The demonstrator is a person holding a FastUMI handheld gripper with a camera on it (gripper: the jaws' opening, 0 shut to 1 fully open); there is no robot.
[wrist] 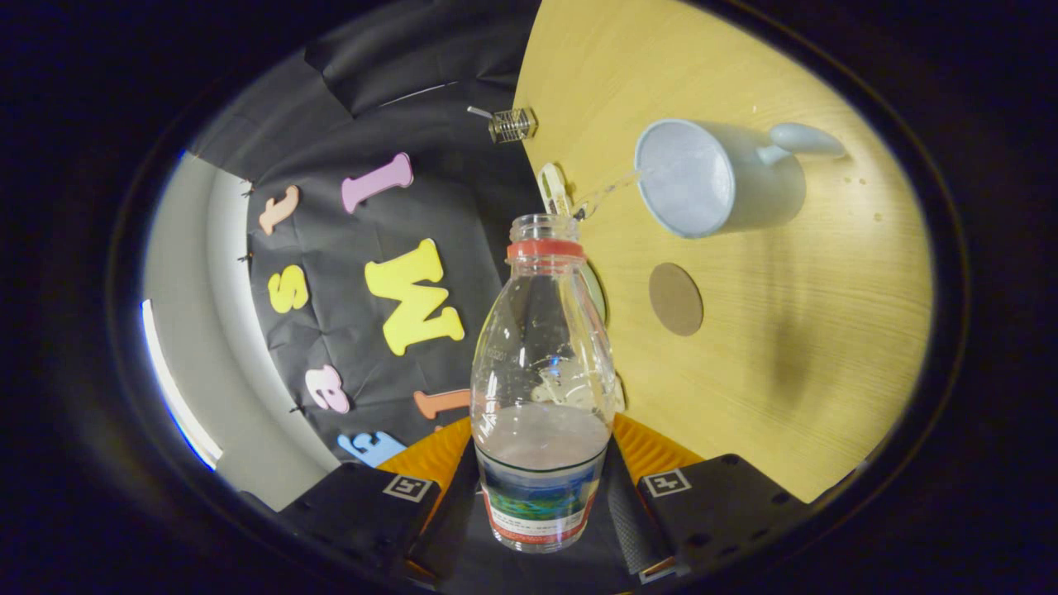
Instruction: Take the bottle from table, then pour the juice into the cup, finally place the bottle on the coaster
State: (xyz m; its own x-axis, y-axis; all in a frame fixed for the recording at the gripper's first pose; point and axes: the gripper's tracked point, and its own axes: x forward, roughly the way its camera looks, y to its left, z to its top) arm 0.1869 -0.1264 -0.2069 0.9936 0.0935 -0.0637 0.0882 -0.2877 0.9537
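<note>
The bottle (541,388) is clamped between both fingers of the gripper (541,496), its long axis running forward along them. The cup (715,178) is found beyond the open neck, offset to one side, its mouth turned toward the bottle; the coaster (675,298) lies nearer, on that same side.

1. My gripper (541,496) has two blocky finger mounts, one on each side.
2. Each mount carries a small square tag with a white border and a dark angular pattern on its top face.
3. The right mount has small round holes in its upper surface.
4. The inner pads (630,529) look finely ribbed or textured.
5. Behind the mounts, orange ridged parts fan outward on both sides.
</note>
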